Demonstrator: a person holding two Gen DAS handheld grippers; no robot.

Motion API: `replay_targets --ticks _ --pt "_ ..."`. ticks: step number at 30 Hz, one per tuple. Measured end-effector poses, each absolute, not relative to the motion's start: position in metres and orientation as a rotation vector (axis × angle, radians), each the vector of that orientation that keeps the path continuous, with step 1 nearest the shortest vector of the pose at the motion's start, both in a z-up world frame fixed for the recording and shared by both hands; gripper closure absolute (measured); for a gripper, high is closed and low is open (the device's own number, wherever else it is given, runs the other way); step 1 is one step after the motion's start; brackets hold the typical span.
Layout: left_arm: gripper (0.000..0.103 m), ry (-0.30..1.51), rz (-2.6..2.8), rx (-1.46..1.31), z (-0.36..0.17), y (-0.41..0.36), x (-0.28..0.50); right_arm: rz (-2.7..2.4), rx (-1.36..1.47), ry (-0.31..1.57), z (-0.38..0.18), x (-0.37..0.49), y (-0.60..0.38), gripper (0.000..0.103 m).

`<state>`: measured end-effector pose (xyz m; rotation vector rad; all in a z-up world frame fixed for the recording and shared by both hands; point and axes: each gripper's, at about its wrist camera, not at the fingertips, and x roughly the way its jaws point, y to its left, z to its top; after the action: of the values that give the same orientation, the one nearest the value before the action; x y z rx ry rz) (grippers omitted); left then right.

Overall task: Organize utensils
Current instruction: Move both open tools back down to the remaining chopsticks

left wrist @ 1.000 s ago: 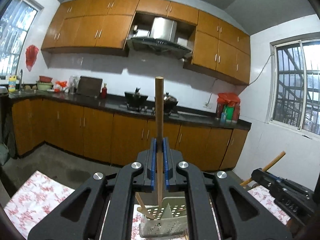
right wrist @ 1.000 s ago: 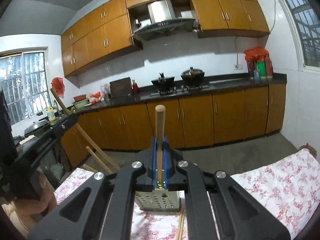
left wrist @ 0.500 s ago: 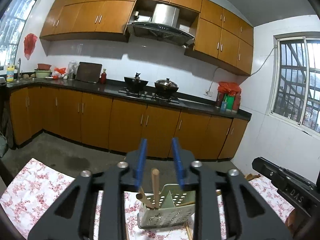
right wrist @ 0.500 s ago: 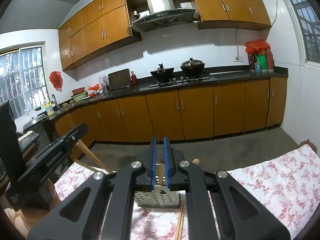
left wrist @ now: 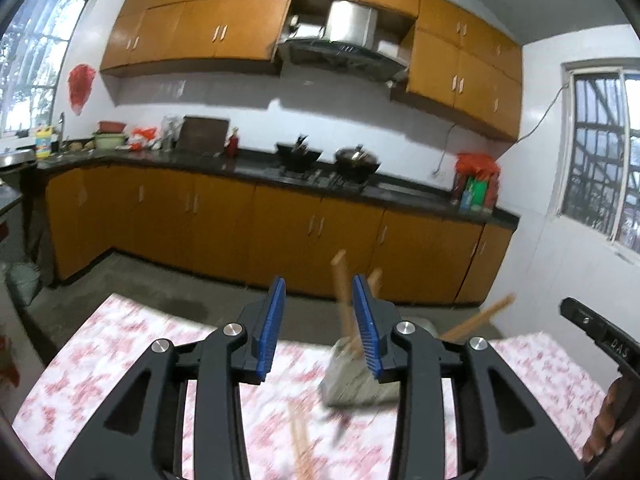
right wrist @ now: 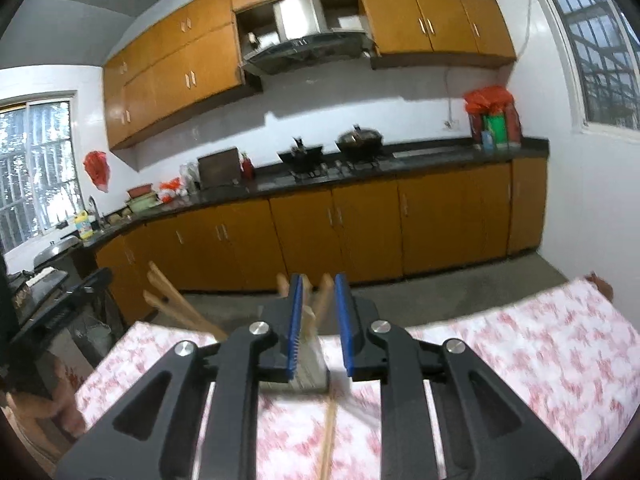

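A pale perforated utensil holder [left wrist: 352, 380] stands on the floral tablecloth [left wrist: 120, 340], with several wooden handles [left wrist: 340, 280] sticking up out of it. My left gripper [left wrist: 320, 320] hangs just left of the holder; its jaws are opening and nothing is between the blue pads [left wrist: 276, 320]. In the right wrist view the holder [right wrist: 312, 372] sits straight ahead of my right gripper [right wrist: 319, 320]. Its jaws are opening too, and the wooden handles [right wrist: 320, 300] show through the gap without being pressed. Loose chopsticks [right wrist: 328, 432] lie on the cloth in front of the holder.
The right gripper's body [left wrist: 600, 344] and a hand [left wrist: 604, 428] show at the right edge of the left view. The left gripper's body [right wrist: 60, 304] shows at the left of the right view. Behind the table are kitchen cabinets [left wrist: 280, 232] and a dark counter.
Both grippers were shut on upright wooden handles; both let go and opened. The handles now stand in the holder. Both grippers sank, and the holder shifted right in the left view.
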<state>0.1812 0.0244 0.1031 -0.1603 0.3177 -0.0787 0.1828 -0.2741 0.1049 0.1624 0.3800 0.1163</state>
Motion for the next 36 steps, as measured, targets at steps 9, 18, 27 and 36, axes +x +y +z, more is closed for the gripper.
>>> replay_targets --ticks 9,18,27,36 --pt "0.067 0.603 0.012 -0.144 0.004 0.046 0.169 0.135 0.166 0.752 -0.029 0.181 -0.269 0.084" --pt "0.067 0.767 -0.035 -0.122 -0.052 0.034 0.16 0.192 0.152 0.902 -0.089 0.172 -0.24 0.085" --pt "0.069 0.813 -0.09 -0.094 -0.07 0.016 0.159 0.162 0.086 0.903 -0.094 0.176 -0.235 0.095" --pt "0.08 0.863 -0.16 -0.077 -0.082 -0.002 0.156 0.073 0.125 0.894 -0.095 0.181 -0.26 0.095"
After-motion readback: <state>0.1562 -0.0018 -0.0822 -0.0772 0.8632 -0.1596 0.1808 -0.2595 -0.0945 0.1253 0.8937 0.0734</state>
